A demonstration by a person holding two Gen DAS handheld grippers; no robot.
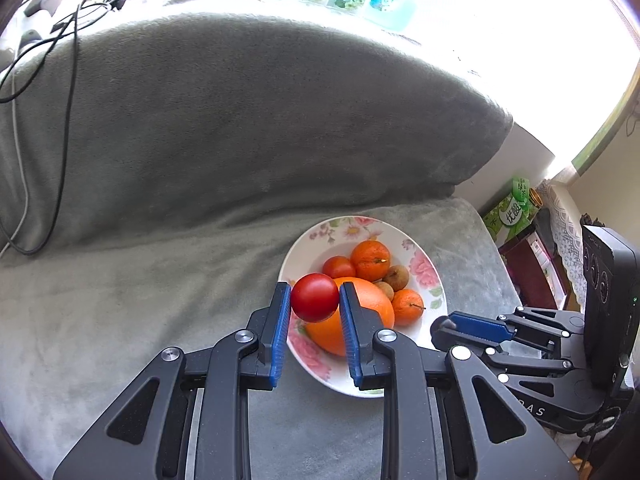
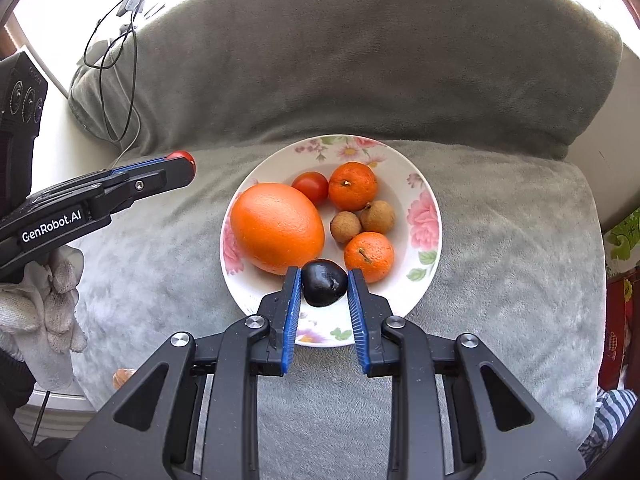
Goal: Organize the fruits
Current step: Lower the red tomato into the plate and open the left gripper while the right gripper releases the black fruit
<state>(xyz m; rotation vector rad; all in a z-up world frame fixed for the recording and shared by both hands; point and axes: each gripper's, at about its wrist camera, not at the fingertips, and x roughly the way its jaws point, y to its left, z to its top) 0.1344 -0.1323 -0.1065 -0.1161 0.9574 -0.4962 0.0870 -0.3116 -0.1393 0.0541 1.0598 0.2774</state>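
Note:
A white floral plate (image 2: 420, 184) (image 1: 304, 248) sits on a grey blanket. It holds a large orange (image 2: 277, 227), a small red tomato (image 2: 310, 186), two mandarins (image 2: 353, 185) and two brown longans (image 2: 346, 226). My left gripper (image 1: 315, 300) is shut on a red tomato (image 1: 315, 297) and holds it above the plate's left rim; it also shows in the right wrist view (image 2: 182, 164). My right gripper (image 2: 324, 286) is shut on a dark plum (image 2: 324, 282) over the plate's near side; it also shows in the left wrist view (image 1: 444, 326).
A grey cushioned backrest (image 2: 360, 60) rises behind the plate. Black cables (image 1: 68, 80) lie on it at the left. Green packages (image 1: 510, 212) and boxes stand at the right beyond the seat edge. A small orange fruit (image 2: 122, 378) lies at the left seat edge.

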